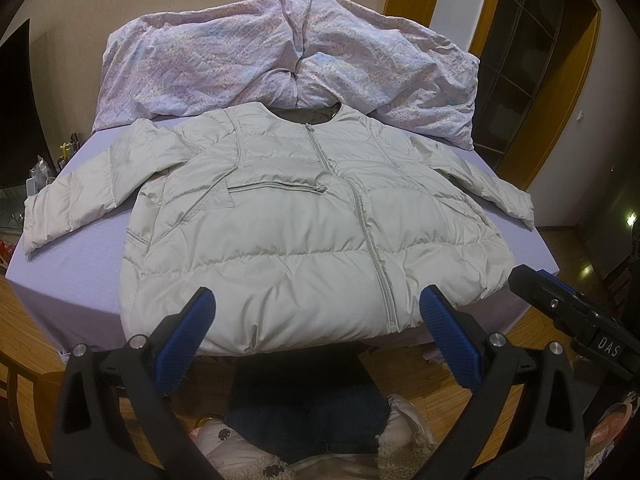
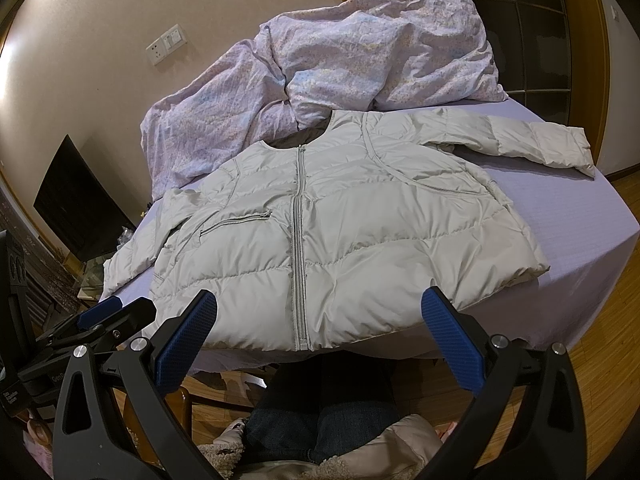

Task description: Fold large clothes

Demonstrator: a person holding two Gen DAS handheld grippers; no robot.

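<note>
Your pale grey quilted puffer jacket (image 1: 304, 216) lies face up and zipped on the lavender bed sheet (image 1: 80, 280), sleeves spread out to either side, its hem right at the near edge of the mattress and overhanging it slightly. Beyond the jacket's collar sits a crumpled pink-and-blue floral duvet (image 1: 280, 64), heaped against the beige wall, its near edge touching the neckline. Your left gripper (image 1: 318, 330) hangs just short of the jacket's hem, its blue ribbed pads (image 1: 188, 340) spread wide with nothing between them; from its camera the hem fills the gap between the fingers. Your right gripper (image 2: 319, 330) is in the same posture, fingers wide apart and empty, level with the hem's right half. In the right wrist view the left gripper shows at the jacket's lower left, off the mattress edge. Below the hem you can see dark jeans (image 2: 320, 420) and wooden flooring.
</note>
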